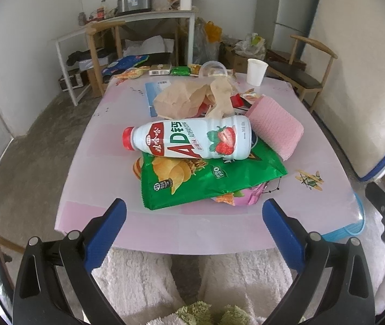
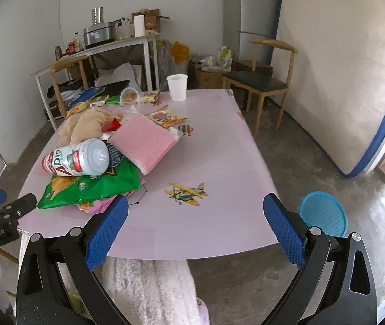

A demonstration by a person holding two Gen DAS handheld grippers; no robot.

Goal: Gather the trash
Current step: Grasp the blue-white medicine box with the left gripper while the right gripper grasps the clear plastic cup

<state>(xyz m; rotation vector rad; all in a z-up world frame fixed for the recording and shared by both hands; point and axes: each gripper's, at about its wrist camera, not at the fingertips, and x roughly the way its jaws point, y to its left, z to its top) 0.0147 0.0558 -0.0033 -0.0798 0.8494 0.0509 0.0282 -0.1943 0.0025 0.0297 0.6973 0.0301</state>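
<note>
A white strawberry-milk bottle [image 1: 189, 139] [image 2: 77, 158] with a red cap lies on its side on a green chip bag [image 1: 208, 180] [image 2: 89, 187], on the pink table [image 1: 165, 227] [image 2: 192, 162]. Behind them lie a crumpled brown paper bag [image 1: 189, 97] [image 2: 84, 126] and a pink napkin pack [image 1: 275, 126] [image 2: 145, 142]. A white paper cup [image 1: 256, 71] [image 2: 177, 86] stands at the far edge. My left gripper [image 1: 193, 212] is open, held before the near table edge. My right gripper [image 2: 195, 208] is open over the near right of the table, holding nothing.
A blue waste basket [image 2: 323, 216] [image 1: 355, 224] stands on the floor by the table's near right corner. More wrappers [image 1: 159, 71] and a clear plastic bowl [image 1: 212, 69] lie at the far edge. Wooden chairs [image 2: 262, 81], a white side table [image 2: 97, 51] and a mattress [image 2: 341, 81] surround the table.
</note>
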